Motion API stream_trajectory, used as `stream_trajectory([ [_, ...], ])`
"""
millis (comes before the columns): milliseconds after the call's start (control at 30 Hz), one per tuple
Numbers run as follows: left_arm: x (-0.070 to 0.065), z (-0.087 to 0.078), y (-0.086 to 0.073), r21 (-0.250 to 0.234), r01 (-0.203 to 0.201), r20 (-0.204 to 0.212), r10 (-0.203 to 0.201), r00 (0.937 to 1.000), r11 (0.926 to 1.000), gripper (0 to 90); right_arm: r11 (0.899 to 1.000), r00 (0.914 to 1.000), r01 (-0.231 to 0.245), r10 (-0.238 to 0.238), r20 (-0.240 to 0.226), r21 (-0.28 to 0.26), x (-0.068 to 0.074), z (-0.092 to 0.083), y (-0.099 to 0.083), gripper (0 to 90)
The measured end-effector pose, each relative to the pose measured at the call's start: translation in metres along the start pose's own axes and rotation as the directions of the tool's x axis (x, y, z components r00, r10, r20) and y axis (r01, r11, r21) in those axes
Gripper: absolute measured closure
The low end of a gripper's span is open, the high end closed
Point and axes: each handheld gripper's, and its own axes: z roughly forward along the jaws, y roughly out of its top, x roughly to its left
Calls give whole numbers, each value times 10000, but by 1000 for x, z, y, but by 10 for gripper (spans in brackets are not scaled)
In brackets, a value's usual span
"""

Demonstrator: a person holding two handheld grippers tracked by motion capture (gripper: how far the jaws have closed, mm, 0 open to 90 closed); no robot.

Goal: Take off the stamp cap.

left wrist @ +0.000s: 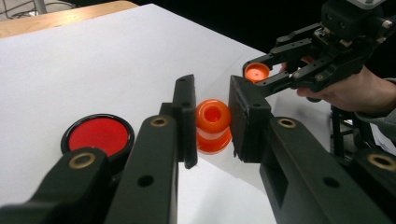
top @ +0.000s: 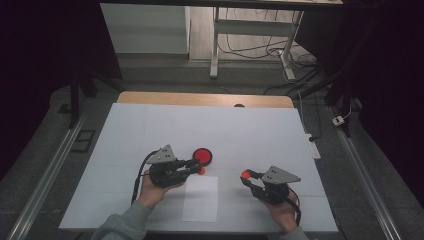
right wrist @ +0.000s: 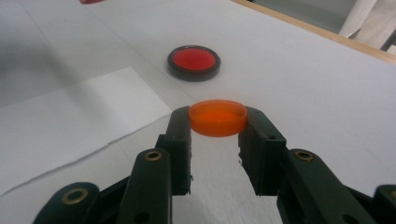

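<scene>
Left gripper (left wrist: 212,123) pinches a small orange plastic bottle (left wrist: 213,126) with an open neck, just beside the round black dish with red centre (left wrist: 98,135) on the white table cover (left wrist: 93,65). Right gripper (right wrist: 217,128), well apart from it, clamps an orange round plastic cap (right wrist: 217,117) above the cover. A white paper sheet (top: 200,198) lies between the hands.

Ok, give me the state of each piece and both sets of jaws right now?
Orange bottle: uncapped, mouth open, clamped in the left gripper.
Orange cap: off the bottle, pinched in the right gripper.
Red disc: lying flat on the white table, untouched.
White paper sheet: flat.
</scene>
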Motion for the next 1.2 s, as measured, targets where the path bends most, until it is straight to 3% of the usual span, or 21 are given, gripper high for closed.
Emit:
stream_trajectory([
  [200, 2, -3, 1, -120, -192, -335, 187, 9993, 9997, 732, 9998, 9996, -212, 212, 186, -25, -8, -11, -7, 647],
  [567, 5, -6, 3, -107, -229, -451, 224, 9987, 9997, 732, 9991, 9981, -423, 420, 458, 46, -20, -27, -18, 647],
  [1200, 9, -2, 19, -88, -281, -649, 275, 9975, 9996, 731, 9991, 9981, -430, 431, 435, -32, -23, -29, -18, 648],
])
